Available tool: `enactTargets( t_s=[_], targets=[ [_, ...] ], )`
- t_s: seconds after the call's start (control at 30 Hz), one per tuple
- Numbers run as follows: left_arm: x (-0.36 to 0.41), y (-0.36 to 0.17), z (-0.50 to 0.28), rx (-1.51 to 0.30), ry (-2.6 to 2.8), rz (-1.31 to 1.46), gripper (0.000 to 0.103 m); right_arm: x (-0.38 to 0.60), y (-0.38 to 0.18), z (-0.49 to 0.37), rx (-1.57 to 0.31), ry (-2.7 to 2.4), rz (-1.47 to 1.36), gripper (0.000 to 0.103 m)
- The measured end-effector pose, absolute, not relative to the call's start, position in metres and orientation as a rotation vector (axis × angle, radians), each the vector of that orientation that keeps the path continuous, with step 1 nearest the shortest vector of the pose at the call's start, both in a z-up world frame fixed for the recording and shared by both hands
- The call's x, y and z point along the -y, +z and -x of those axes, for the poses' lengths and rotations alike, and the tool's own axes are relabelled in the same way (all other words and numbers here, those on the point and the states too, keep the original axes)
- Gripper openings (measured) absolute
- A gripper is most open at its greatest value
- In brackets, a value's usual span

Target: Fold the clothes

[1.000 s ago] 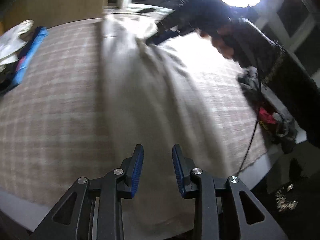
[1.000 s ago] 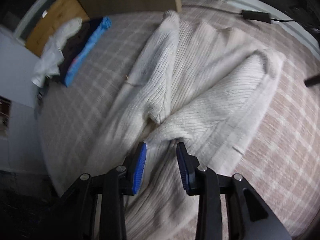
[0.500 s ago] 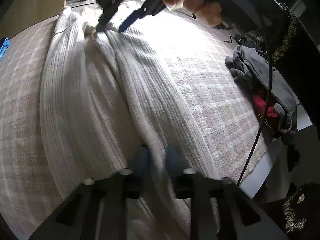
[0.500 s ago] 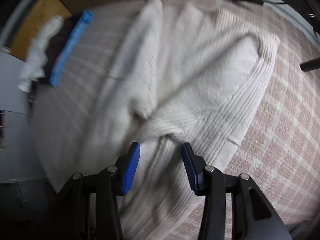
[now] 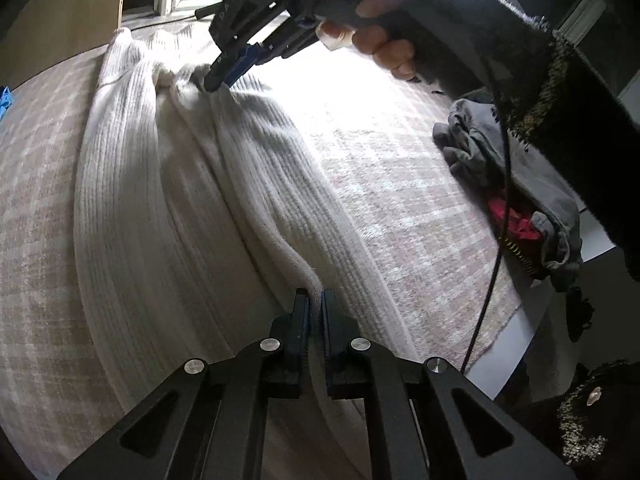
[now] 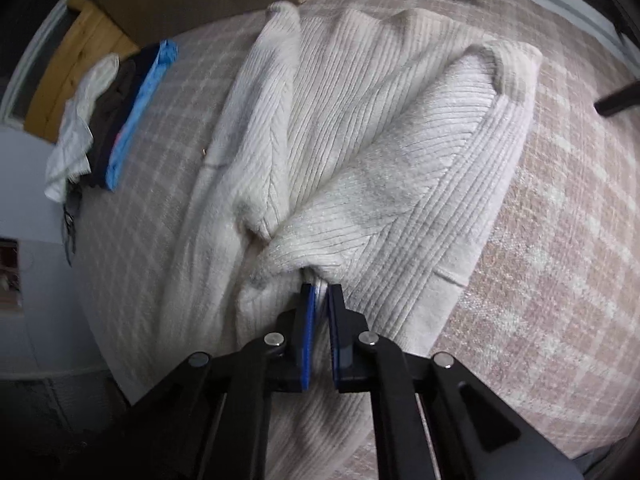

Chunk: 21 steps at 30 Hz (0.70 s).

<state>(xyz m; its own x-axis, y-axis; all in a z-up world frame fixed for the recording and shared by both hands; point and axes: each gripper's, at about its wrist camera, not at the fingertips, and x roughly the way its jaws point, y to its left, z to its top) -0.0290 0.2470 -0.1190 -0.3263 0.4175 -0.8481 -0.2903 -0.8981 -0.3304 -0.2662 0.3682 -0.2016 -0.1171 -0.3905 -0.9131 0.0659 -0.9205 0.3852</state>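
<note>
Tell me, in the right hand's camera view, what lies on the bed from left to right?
Pile of clothes with a bright blue piece → folded-in sleeve of the cream ribbed sweater → right gripper pinching the sweater's fabric → bare checked bedcover.

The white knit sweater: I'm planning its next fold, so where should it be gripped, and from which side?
Grip the white knit sweater at its raised ridges, from above. Both the left hand-held gripper and right hand-held gripper already pinch such bunched folds; the flat ribbed panels probably offer nothing to bite.
</note>
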Motion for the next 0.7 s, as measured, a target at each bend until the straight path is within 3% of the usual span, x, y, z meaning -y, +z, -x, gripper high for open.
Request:
enactTargets(
  t_s=[0.27,0.47,0.57,0.63,0.7],
  targets=[
    [-0.225,-0.103,0.014,0.150,2.313,1.461,0.005,-0.372,-0.177,0.257,0.406,-2.117,-1.753,0.007],
    [-0.219,-0.139,0.020,0.142,2.238,1.591,0.006,-0.341,-0.200,0.267,0.238,-2.099,-1.819,0.012],
    [-0.217,-0.131,0.017,0.150,2.237,1.576,0.009,-0.349,-0.188,0.261,0.243,-2.076,-1.818,0.022],
    [-0.211,-0.116,0.013,0.142,2.272,1.530,0.012,-0.365,-0.166,0.247,0.285,-2.127,-1.723,0.022],
    [-0.206,-0.104,0.013,0.168,2.281,1.480,0.022,-0.378,-0.154,0.233,0.291,-2.187,-1.645,0.023]
  ],
)
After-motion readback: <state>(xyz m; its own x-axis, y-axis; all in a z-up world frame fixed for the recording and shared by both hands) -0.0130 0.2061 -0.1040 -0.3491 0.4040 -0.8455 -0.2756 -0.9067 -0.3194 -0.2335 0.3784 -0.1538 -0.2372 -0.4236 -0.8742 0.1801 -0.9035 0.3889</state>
